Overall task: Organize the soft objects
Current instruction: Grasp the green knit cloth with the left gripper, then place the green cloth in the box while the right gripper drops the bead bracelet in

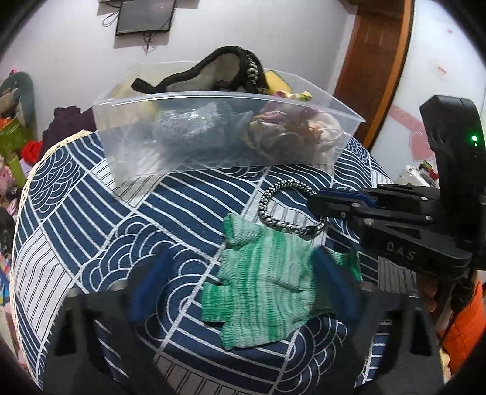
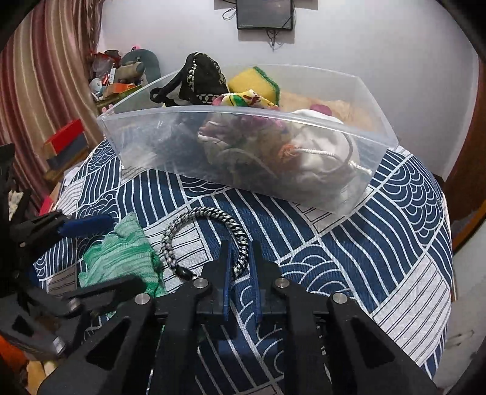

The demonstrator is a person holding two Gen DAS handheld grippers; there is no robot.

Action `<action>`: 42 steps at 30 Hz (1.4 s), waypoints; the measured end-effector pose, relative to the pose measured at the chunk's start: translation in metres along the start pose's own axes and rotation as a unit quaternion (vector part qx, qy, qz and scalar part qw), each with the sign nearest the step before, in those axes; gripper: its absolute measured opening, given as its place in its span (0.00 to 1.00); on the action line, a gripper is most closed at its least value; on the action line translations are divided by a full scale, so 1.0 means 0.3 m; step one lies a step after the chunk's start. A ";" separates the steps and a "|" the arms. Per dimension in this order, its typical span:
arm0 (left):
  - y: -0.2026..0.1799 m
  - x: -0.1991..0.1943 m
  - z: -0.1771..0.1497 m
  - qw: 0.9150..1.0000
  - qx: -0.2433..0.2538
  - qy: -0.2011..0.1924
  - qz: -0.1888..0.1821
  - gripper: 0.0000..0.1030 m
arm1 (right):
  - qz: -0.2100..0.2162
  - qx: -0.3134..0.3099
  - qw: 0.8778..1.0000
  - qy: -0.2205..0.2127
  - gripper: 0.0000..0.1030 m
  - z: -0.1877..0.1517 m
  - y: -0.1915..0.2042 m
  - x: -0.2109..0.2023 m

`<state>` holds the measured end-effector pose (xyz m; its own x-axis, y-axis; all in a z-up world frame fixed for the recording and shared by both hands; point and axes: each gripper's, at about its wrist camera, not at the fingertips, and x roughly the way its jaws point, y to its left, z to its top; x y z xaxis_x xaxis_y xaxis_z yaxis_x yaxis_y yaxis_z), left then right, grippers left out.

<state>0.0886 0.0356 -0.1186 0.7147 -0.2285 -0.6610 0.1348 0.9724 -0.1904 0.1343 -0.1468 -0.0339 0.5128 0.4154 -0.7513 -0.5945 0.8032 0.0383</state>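
Note:
A green knitted glove [image 1: 264, 282] lies on the blue-and-white patterned cloth, also in the right wrist view [image 2: 121, 258]. My left gripper [image 1: 243, 273] is open, its blue pads either side of the glove. A grey braided bracelet [image 1: 273, 209] lies just beyond the glove. My right gripper [image 2: 240, 255] is shut on the braided bracelet [image 2: 212, 218] at its near end; it also shows in the left wrist view [image 1: 319, 203]. A clear plastic bin [image 1: 127, 145] at the back holds several soft items: a black pouch [image 2: 203, 79], a yellow sponge [image 2: 255, 80], cloths.
The table [image 2: 379, 228] is round and its edge falls away on all sides. Clutter [image 2: 118, 79] and a striped curtain [image 2: 39, 91] stand to the left. A wooden door frame [image 1: 373, 66] is at the right. A dark screen [image 2: 264, 13] hangs on the wall.

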 end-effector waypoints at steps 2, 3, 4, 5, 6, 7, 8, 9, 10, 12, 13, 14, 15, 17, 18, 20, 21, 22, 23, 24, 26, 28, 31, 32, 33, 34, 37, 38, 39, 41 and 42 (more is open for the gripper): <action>-0.006 0.002 0.001 1.000 0.010 0.001 -0.005 0.63 | -0.004 -0.001 1.000 -0.006 0.08 -0.005 -0.001 -0.011; -0.015 0.003 0.001 1.000 0.015 0.002 -0.007 0.53 | -0.007 0.000 1.000 -0.010 0.07 -0.007 -0.002 -0.018; -0.020 0.002 -0.002 1.000 0.020 0.000 -0.010 0.51 | -0.009 0.001 1.000 -0.014 0.06 -0.008 -0.004 -0.028; -0.032 0.003 -0.003 0.999 0.027 0.002 -0.017 0.47 | -0.011 0.004 1.000 -0.022 0.06 -0.011 -0.008 -0.044; -0.039 0.004 -0.005 0.999 0.033 0.004 -0.021 0.39 | -0.012 0.007 1.000 -0.027 0.06 -0.016 -0.017 -0.059; -0.042 0.007 -0.006 0.999 0.037 0.004 -0.020 0.35 | -0.013 0.011 0.999 -0.034 0.06 -0.019 -0.025 -0.075; -0.047 0.006 -0.006 0.999 0.042 0.002 -0.018 0.34 | -0.014 0.016 0.999 -0.040 0.06 -0.022 -0.033 -0.092; -0.047 0.003 -0.004 0.999 0.044 0.002 -0.019 0.32 | -0.014 0.019 0.999 -0.046 0.06 -0.022 -0.040 -0.107; -0.051 0.002 -0.002 0.999 0.045 0.001 -0.020 0.31 | -0.013 0.023 0.998 -0.050 0.06 -0.017 -0.047 -0.116; -0.054 -0.008 0.002 0.999 0.047 -0.007 -0.014 0.30 | -0.016 0.028 0.997 -0.065 0.06 -0.016 -0.061 -0.151; -0.052 -0.018 0.004 0.999 0.047 -0.012 -0.008 0.29 | -0.017 0.031 0.997 -0.070 0.06 -0.014 -0.064 -0.164; -0.050 -0.031 0.010 0.999 0.046 -0.019 0.000 0.29 | -0.018 0.036 0.996 -0.080 0.06 -0.014 -0.070 -0.186; -0.050 -0.041 0.010 0.999 0.045 -0.025 0.006 0.29 | -0.018 0.039 0.995 -0.085 0.06 -0.012 -0.067 -0.199; -0.038 -0.074 0.027 0.998 0.038 -0.041 0.016 0.29 | -0.020 0.043 0.994 -0.100 0.06 -0.005 -0.075 -0.229; -0.030 -0.090 0.038 0.998 0.035 -0.049 0.020 0.29 | -0.022 0.043 0.993 -0.106 0.06 -0.002 -0.076 -0.241; -0.007 -0.131 0.062 0.997 0.026 -0.068 0.029 0.29 | -0.024 0.039 0.992 -0.116 0.06 0.013 -0.059 -0.254; 0.002 -0.150 0.075 0.996 0.021 -0.078 0.033 0.29 | -0.026 0.031 0.993 -0.115 0.06 0.017 -0.055 -0.255; 0.013 -0.169 0.085 0.995 0.017 -0.087 0.037 0.29 | -0.027 0.023 0.993 -0.109 0.06 0.020 -0.048 -0.245; 0.027 -0.190 0.102 0.994 0.012 -0.098 0.042 0.29 | -0.033 0.017 0.994 -0.099 0.06 0.016 -0.045 -0.231; 0.035 -0.202 0.112 0.993 0.009 -0.105 0.045 0.29 | -0.036 0.014 0.995 -0.090 0.08 0.016 -0.042 -0.218; 0.054 -0.224 0.133 0.992 0.001 -0.115 0.049 0.29 | -0.041 0.009 0.997 -0.067 0.23 0.001 -0.048 -0.179; 0.068 -0.235 0.151 0.991 -0.006 -0.122 0.052 0.29 | -0.054 0.009 0.997 -0.058 0.41 -0.012 -0.062 -0.151; 0.090 -0.244 0.163 0.990 -0.014 -0.127 0.053 0.29 | -0.058 0.019 0.998 -0.034 0.42 -0.028 -0.096 -0.097; 0.086 -0.237 0.159 0.990 -0.014 -0.128 0.053 0.29 | -0.050 0.027 0.998 -0.020 0.42 -0.031 -0.113 -0.073; 0.089 -0.236 0.153 0.990 -0.014 -0.128 0.053 0.29 | -0.044 0.032 0.998 -0.011 0.40 -0.032 -0.123 -0.054; 0.087 -0.233 0.147 0.990 -0.013 -0.128 0.054 0.29 | -0.041 0.034 0.999 -0.007 0.34 -0.034 -0.127 -0.047; 0.081 -0.211 0.144 0.991 -0.012 -0.123 0.055 0.29 | -0.046 0.023 0.999 0.001 0.20 -0.031 -0.117 -0.013; 0.080 -0.205 0.144 0.991 -0.012 -0.121 0.053 0.29 | -0.045 0.020 0.999 0.000 0.07 -0.027 -0.110 -0.011; 0.079 -0.201 0.144 0.991 -0.012 -0.120 0.052 0.29 | -0.042 0.021 0.999 -0.002 0.07 -0.026 -0.106 -0.013; 0.073 -0.194 0.148 0.991 -0.012 -0.121 0.053 0.29 | -0.044 0.024 0.999 -0.015 0.06 -0.029 -0.097 -0.034; 0.071 -0.193 0.150 0.991 -0.012 -0.121 0.053 0.29 | -0.046 0.025 0.998 -0.022 0.06 -0.030 -0.095 -0.047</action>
<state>0.0810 0.0717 -0.0517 0.8684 -0.1042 -0.4848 0.0354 0.9882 -0.1491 0.1383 -0.1793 -0.0305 0.5906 0.3561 -0.7242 -0.5128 0.8585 0.0039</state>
